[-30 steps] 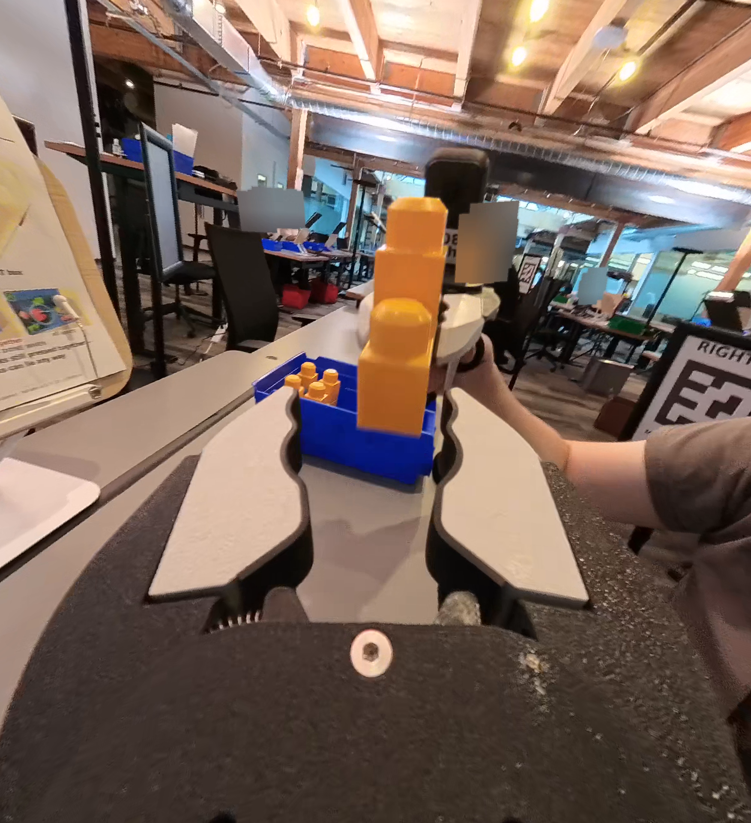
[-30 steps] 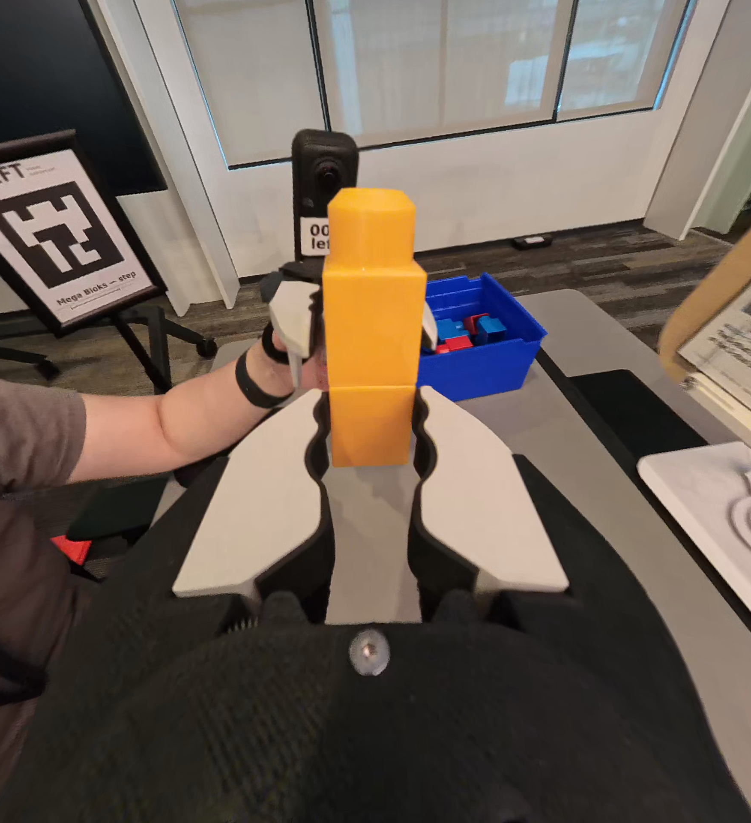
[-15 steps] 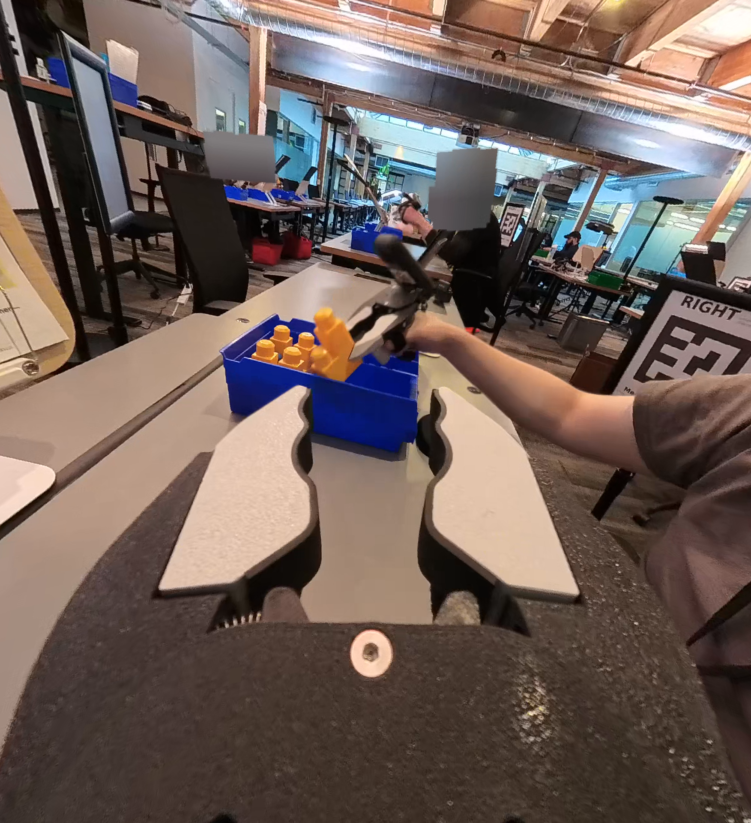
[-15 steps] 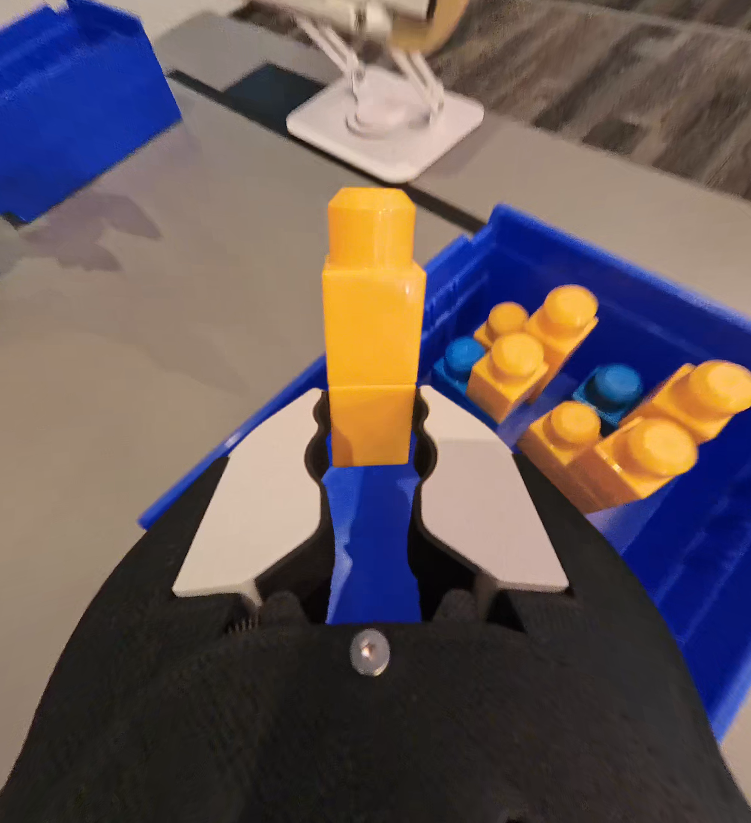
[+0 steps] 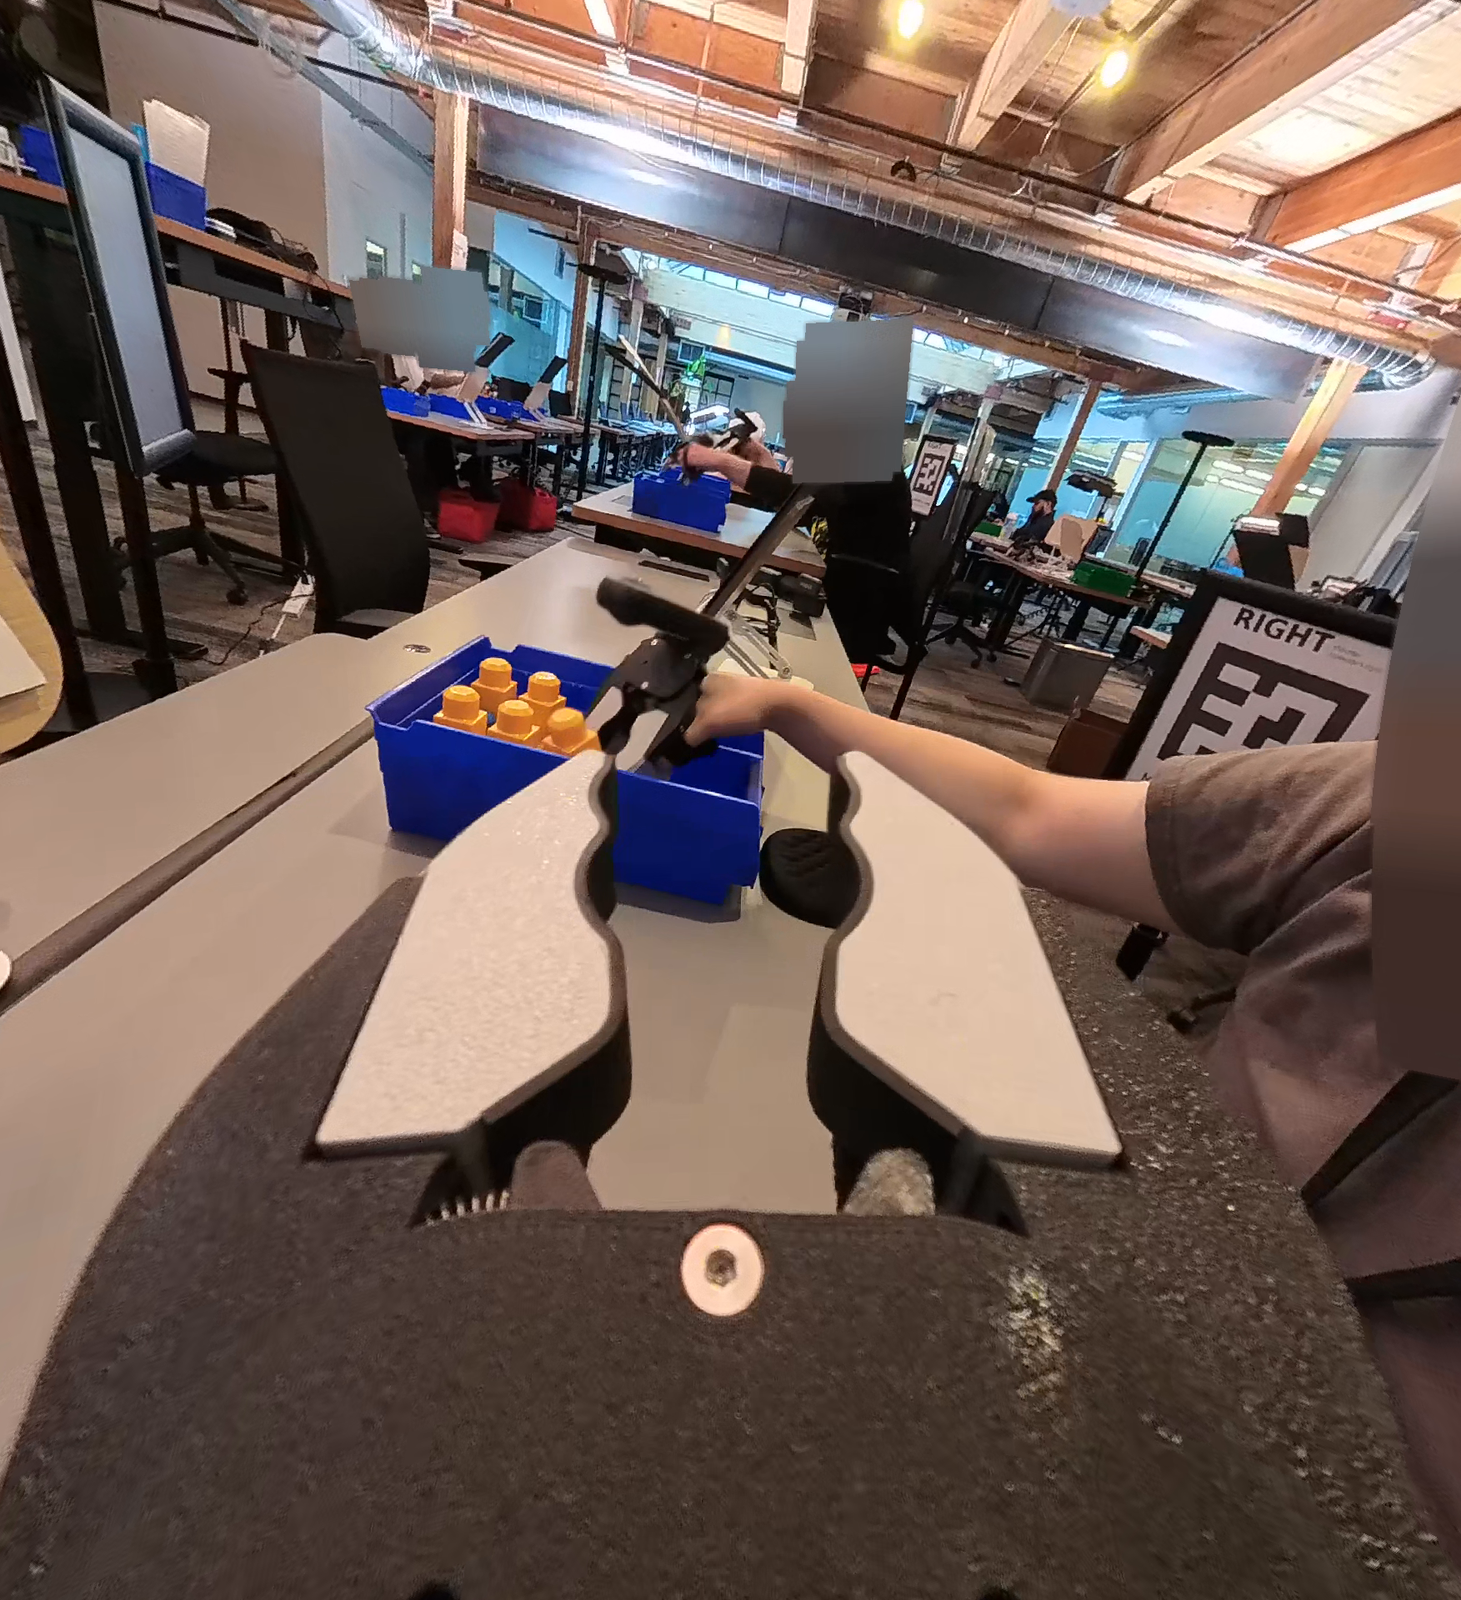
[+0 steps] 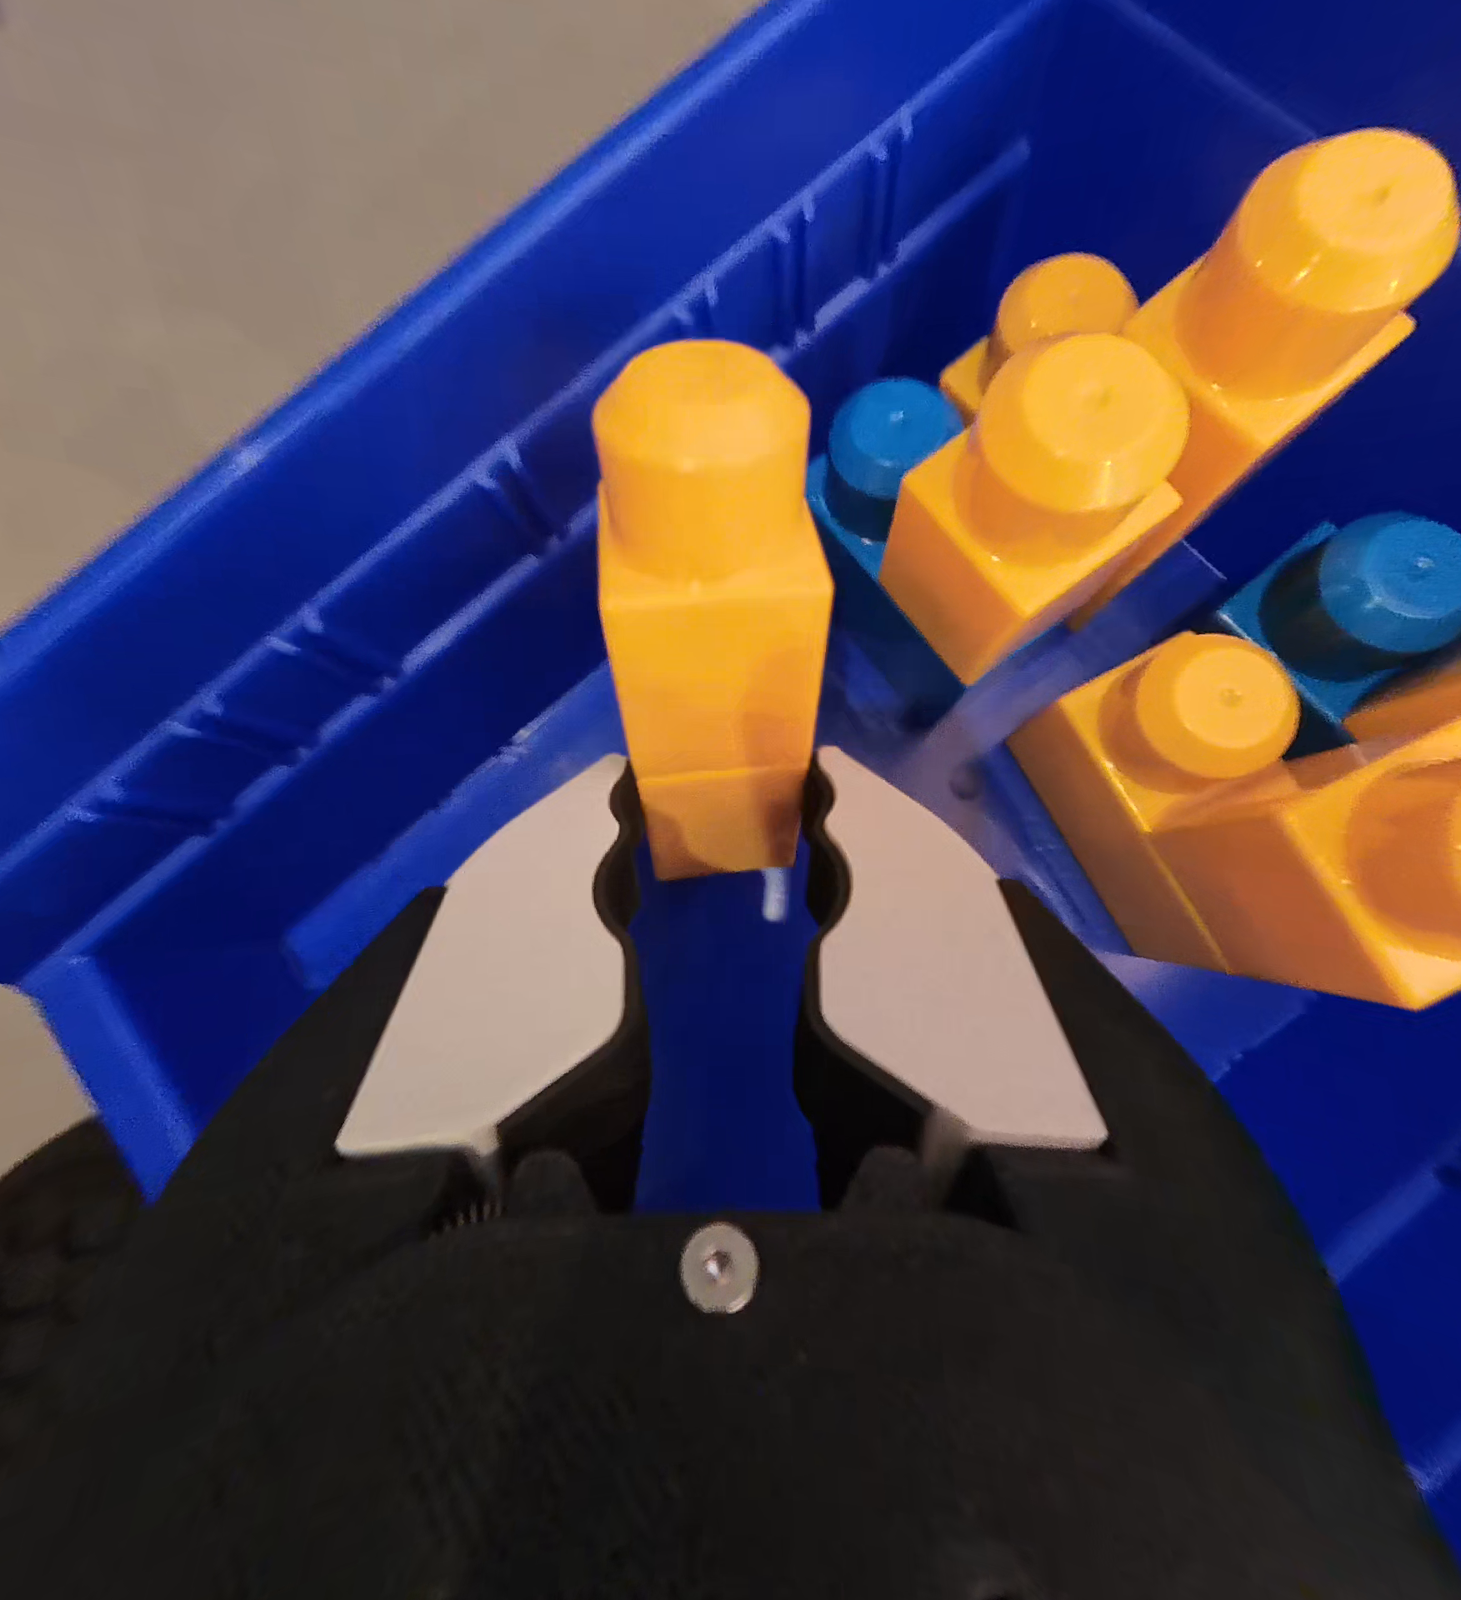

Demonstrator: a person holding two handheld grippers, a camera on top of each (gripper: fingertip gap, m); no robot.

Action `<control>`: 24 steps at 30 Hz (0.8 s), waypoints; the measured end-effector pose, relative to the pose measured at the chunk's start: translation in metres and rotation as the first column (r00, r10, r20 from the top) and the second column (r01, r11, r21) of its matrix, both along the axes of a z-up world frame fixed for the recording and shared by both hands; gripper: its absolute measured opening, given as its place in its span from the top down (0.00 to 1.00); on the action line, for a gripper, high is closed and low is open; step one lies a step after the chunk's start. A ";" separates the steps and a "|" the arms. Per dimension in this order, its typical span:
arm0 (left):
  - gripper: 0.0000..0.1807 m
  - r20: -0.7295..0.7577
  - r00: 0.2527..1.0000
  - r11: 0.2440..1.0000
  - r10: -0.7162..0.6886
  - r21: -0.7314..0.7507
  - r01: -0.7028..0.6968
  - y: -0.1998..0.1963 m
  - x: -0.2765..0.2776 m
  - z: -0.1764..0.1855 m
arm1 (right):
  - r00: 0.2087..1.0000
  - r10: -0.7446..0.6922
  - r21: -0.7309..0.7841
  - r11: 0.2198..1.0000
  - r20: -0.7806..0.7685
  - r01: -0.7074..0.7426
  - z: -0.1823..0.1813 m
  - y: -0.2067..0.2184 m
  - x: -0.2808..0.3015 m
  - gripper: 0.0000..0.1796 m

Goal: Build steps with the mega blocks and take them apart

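The right gripper [image 6: 722, 809] is closed on the bottom end of an orange block stack [image 6: 709, 606], whose long axis runs straight out from the fingertips, stud end foremost, down into the blue bin [image 6: 294, 554]. The stack hangs just beside the bin's near wall, with loose orange blocks [image 6: 1047, 502] and blue blocks [image 6: 1393, 589] heaped to its right in the same bin. Letting go here should drop it clear of that heap. The left gripper [image 5: 722, 779], well back from the bin, stands wide apart and empty.
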State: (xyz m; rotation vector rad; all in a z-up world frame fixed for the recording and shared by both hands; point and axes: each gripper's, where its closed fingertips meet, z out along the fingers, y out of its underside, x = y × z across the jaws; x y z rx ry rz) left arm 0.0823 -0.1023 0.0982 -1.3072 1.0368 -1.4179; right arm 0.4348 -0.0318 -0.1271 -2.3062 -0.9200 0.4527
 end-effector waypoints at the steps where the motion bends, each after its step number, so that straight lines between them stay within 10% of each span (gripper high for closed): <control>1: 0.74 0.006 1.000 1.000 -0.004 -0.001 0.004 -0.001 0.000 0.001 | 0.998 0.005 -0.011 1.000 0.068 -0.004 -0.007 0.000 0.005 0.79; 24: 0.74 -0.085 0.989 0.989 0.119 0.103 -0.111 -0.001 -0.043 0.025 | 0.934 0.033 0.093 0.993 0.355 -0.070 0.022 0.000 0.027 0.71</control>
